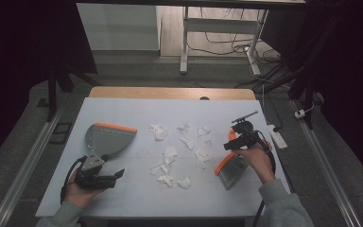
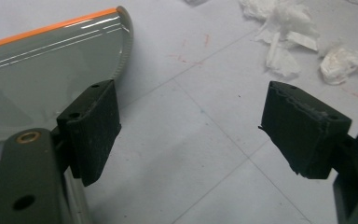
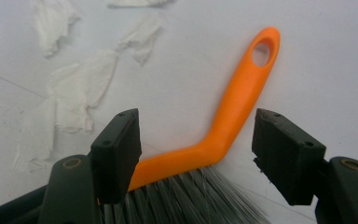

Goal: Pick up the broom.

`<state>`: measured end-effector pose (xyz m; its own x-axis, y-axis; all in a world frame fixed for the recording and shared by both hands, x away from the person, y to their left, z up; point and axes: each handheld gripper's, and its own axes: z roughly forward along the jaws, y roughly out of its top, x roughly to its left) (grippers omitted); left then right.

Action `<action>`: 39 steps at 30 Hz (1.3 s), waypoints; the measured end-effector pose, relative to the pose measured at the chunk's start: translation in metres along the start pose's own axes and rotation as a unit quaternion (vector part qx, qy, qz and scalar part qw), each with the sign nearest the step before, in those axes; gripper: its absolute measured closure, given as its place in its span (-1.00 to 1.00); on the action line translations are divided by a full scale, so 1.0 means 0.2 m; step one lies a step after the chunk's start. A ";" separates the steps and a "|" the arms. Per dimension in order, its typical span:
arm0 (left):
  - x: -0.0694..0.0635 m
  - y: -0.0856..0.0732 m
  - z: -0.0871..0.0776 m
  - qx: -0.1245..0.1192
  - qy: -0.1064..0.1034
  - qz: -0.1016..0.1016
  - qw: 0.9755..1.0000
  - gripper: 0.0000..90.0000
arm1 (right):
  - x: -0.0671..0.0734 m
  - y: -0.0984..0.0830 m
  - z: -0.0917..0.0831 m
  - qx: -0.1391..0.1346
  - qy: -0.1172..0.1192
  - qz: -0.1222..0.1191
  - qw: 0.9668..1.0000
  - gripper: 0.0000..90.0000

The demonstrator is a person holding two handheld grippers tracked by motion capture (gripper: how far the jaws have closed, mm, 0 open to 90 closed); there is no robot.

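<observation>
A small brush (image 1: 231, 169) with grey bristles and an orange handle (image 3: 242, 93) lies at the table's right. My right gripper (image 3: 196, 135) stands open over it, its jaws on either side of the handle's bend and neither pad pressing on it; in the high view the right gripper (image 1: 232, 142) is just above the brush. A grey dustpan (image 1: 108, 138) with an orange lip lies at the left. My left gripper (image 1: 118, 174) rests open and empty just in front of it, with the dustpan (image 2: 42, 70) to the left of its jaws. Torn white paper scraps (image 1: 170, 153) lie scattered between them.
A white sheet (image 1: 123, 109) covers the table, with a wooden strip (image 1: 170, 92) at its far edge. More paper scraps (image 2: 284, 32) lie ahead of the left gripper, and others (image 3: 74, 88) to the left of the brush handle. A power strip (image 1: 277, 136) lies off the table's right side.
</observation>
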<state>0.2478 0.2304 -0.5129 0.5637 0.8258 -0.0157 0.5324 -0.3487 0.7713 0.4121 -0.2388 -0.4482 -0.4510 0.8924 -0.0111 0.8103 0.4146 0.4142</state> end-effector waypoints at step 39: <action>-0.01 0.00 -0.01 -0.009 -0.017 0.013 1.000 -0.55 | -0.07 0.06 0.24 0.137 -0.055 0.129 0.981 0.57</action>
<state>0.2461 0.2289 -0.5121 0.5987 0.8008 -0.0166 0.5060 -0.3621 0.7829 0.4456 -0.2378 -0.4880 -0.1868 0.9815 -0.0417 0.9691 0.1910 0.1561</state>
